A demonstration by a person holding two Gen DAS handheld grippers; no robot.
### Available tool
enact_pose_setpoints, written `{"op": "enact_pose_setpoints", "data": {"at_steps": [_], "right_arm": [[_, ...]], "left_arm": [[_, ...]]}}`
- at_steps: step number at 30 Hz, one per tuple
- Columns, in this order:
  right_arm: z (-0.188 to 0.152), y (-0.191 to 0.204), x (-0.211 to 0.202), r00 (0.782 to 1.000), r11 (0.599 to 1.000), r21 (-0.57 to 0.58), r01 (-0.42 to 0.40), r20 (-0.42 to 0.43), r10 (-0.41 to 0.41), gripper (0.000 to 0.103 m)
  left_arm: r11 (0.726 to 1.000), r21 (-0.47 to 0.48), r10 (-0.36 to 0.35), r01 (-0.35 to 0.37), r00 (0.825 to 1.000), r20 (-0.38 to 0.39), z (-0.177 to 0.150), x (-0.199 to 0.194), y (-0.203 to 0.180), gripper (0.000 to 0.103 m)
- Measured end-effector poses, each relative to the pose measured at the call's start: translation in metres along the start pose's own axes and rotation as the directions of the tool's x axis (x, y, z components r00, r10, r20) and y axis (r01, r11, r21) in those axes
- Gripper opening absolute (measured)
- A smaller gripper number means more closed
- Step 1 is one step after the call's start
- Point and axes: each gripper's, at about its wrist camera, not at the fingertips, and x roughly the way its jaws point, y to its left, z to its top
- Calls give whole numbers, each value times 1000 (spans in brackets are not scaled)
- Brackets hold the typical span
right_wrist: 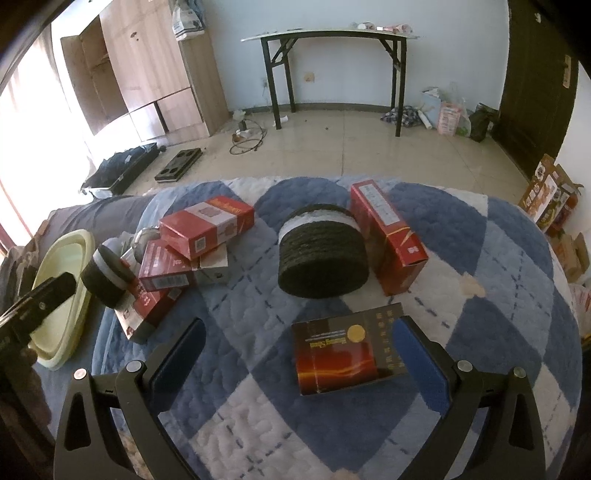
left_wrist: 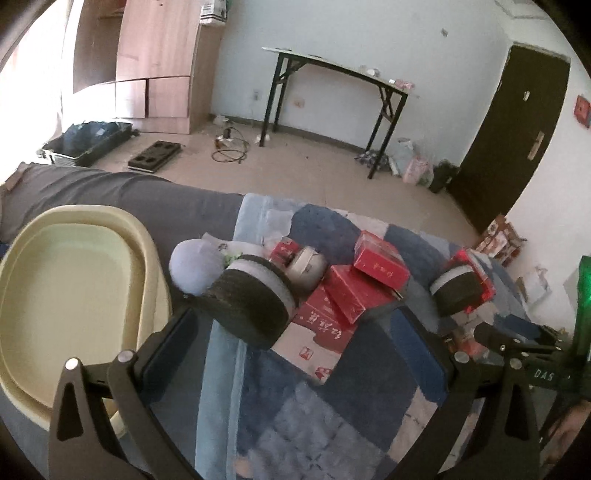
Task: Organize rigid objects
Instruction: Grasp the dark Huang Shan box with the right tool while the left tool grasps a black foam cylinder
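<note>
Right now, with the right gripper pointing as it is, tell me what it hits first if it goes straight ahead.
The dark box with the gold circle, lying on the quilt between the open fingers of the right gripper. Beyond it stands the black woven cylinder. Depth is hard to judge through the fisheye.

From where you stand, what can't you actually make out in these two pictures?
- Silvery round object, left wrist view: half hidden behind a black wound roll; identity unclear.
- Print on the red boxes, both views: too small and blurred to read.
- Cream basin, left wrist view: cut off by the left edge.
- Items on the far folding table: too small.
</note>
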Motion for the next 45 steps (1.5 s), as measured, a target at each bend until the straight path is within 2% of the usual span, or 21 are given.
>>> {"op": "enact_pose_setpoints", "data": {"at_steps": [1, 6, 8, 12, 14, 15, 18, 23, 28, 33, 38, 41, 43, 44, 45], "right_arm": [[0, -2, -1, 1000, 1000, 4, -13, 8, 13, 103], [-2, -10, -4, 999, 999, 6, -48, 16, 48, 103], [-2, -15, -1, 999, 999, 11, -43, 4, 43, 103], [-4, -26, 11, 999, 1000, 15, -3, -47, 3, 103], [-6, -28, 16, 997, 1000, 4, 20, -74, -19, 103], [-7, -30, 20, 996, 1000, -1, 25, -88, -25, 103], [-6, -27, 29, 993, 1000, -11, 17, -117, -18, 103], [-7, -21, 52, 982, 995, -50, 81, -168, -89, 103], [-9, -22, 61, 970, 988, -64, 142, -191, -152, 103], [-14, -15, 76, 960, 985, -96, 140, -230, -159, 103], [-16, -9, 85, 958, 986, -102, 135, -240, -156, 102], [-16, -8, 83, 962, 987, -113, 111, -237, -136, 93], [-16, -4, 84, 965, 987, -122, 101, -227, -127, 91], [-16, -3, 83, 966, 987, -127, 98, -225, -125, 91], [-17, -1, 82, 967, 987, -133, 92, -225, -121, 91]], "left_arm": [[1000, -3, -14, 14, 1000, -9, -1, 5, 2, 103], [999, 11, 32, -32, 999, -24, -8, 30, 9, 103], [1000, -26, 13, -12, 1000, 23, -9, 37, 16, 103], [999, -14, 43, -42, 993, 112, -12, 38, 20, 103], [1000, -9, 14, -12, 983, 181, -13, 37, 21, 103], [1000, 2, 0, 0, 981, 192, -14, 39, 20, 103], [998, 45, 26, -36, 980, 195, -15, 46, 14, 103], [991, 86, 82, -101, 976, 203, -16, 55, 9, 103], [996, 41, 73, -83, 978, 196, -15, 54, 16, 103], [992, 14, 120, -125, 975, 185, -15, 57, 21, 103], [995, -39, 94, -89, 980, 173, -15, 60, 32, 103], [995, -58, 84, -77, 985, 149, -16, 65, 36, 103], [993, -97, 77, -64, 988, 133, -16, 65, 43, 91], [993, -104, 72, -59, 990, 123, -15, 66, 44, 80], [992, -116, 57, -43, 992, 117, -15, 66, 47, 80]]}}
